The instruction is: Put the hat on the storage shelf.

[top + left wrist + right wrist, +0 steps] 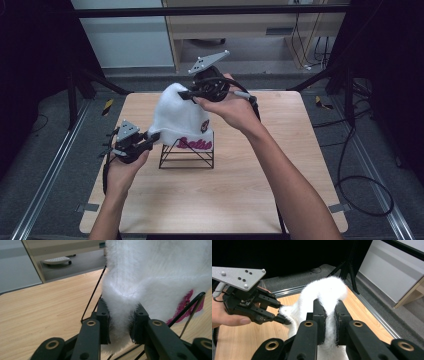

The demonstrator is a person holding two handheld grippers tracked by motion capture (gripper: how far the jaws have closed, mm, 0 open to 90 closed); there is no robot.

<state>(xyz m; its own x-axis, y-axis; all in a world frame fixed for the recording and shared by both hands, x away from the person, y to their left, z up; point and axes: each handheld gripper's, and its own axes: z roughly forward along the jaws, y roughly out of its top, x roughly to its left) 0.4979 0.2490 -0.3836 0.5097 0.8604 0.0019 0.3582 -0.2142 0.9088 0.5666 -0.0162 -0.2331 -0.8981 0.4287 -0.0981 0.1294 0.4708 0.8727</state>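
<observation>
A fluffy white beanie (181, 116) with pink lettering sits over a black wire stand (187, 155) in the middle of the wooden table (235, 195). My left gripper (152, 137) is shut on the hat's lower left edge; white fabric (120, 322) is pinched between its pads. My right gripper (186, 94) is shut on the hat's top, and a fold of the fabric (328, 312) is squeezed between its pads. From the right gripper view the left gripper (283, 317) shows at the left, clamped on the hat's rim.
The stand's thin black wires (93, 296) run beside the left jaws. Dark frame poles (75, 85) and metal rails (50, 170) border the table. Cables (360, 180) lie on the floor at right. Bare tabletop stretches in front of the stand.
</observation>
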